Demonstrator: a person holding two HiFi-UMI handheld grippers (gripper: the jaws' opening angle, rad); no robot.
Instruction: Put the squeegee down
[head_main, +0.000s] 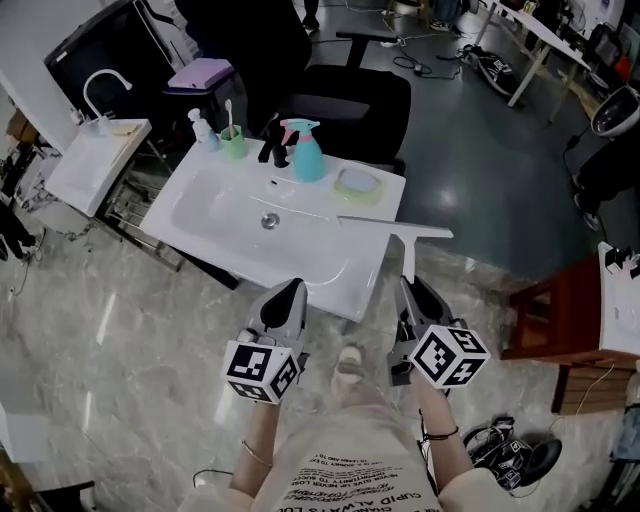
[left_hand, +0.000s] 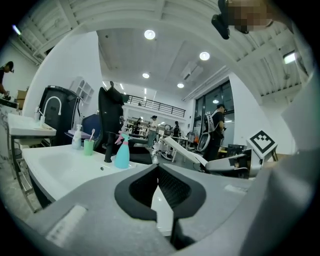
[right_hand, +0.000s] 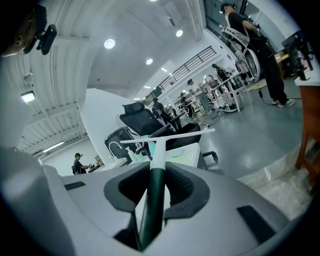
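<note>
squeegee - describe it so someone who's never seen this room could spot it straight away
Find the white sink in the middle of the head view. Over its right edge the right gripper holds the squeegee, jaws shut on its dark handle. It is the only T-shaped thing: a thin white bar across a white neck, unlike the teal spray bottle and green cup standing at the sink's back edge.

Head view looks steeply down on the sink (head_main: 215, 215); gripper views face low across it, right one along the squeegee (head_main: 400, 229).
</note>
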